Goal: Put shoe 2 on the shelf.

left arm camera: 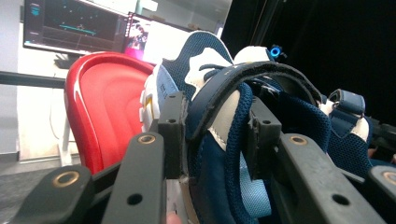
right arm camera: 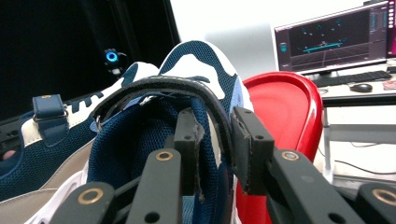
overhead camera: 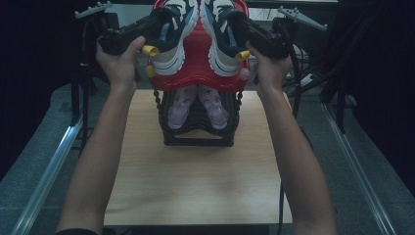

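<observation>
Gripping one navy-and-white mesh sneaker apiece, both sets of jaws were clenched on the shoes' rims: the left gripper (overhead camera: 159, 29) held the left sneaker (overhead camera: 172, 46), the right gripper (overhead camera: 235, 27) the right sneaker (overhead camera: 221, 49), each pinching a collar wall. Between the two pairs of jaws lay the glossy red plastic tray (overhead camera: 198, 63) of a shoe rack. Risk, as I judged it: soft mesh could slip from such thin bites. Below the jaws, small pink sneakers (overhead camera: 198, 105) filled the black tier (overhead camera: 198, 139) on the wooden desk (overhead camera: 195, 186); trailing cables crowded the right side.
</observation>
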The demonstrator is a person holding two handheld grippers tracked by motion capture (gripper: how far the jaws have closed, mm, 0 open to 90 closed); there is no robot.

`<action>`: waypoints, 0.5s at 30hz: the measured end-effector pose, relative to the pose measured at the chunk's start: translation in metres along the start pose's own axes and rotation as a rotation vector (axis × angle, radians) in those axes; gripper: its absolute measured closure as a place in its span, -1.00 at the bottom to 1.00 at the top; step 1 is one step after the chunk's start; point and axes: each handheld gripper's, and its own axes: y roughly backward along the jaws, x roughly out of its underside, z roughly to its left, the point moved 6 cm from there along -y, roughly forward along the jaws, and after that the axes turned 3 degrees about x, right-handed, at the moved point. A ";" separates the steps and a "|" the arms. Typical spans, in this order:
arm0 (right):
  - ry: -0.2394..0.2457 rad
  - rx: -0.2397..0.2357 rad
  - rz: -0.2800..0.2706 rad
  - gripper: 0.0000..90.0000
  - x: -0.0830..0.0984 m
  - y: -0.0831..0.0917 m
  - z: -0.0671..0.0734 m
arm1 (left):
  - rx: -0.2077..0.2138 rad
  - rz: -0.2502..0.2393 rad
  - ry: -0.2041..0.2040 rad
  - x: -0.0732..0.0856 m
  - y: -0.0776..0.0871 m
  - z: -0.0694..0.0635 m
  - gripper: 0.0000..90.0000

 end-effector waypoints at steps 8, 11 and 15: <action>0.061 0.046 0.032 0.58 0.010 -0.011 0.000 | -0.012 0.021 0.001 0.014 -0.015 0.003 0.42; 0.068 0.056 0.042 0.57 0.014 -0.014 0.000 | -0.023 0.039 -0.006 0.021 -0.021 0.004 0.41; 0.101 0.073 0.072 0.56 0.020 -0.019 0.000 | -0.032 0.062 -0.017 0.027 -0.026 0.006 0.40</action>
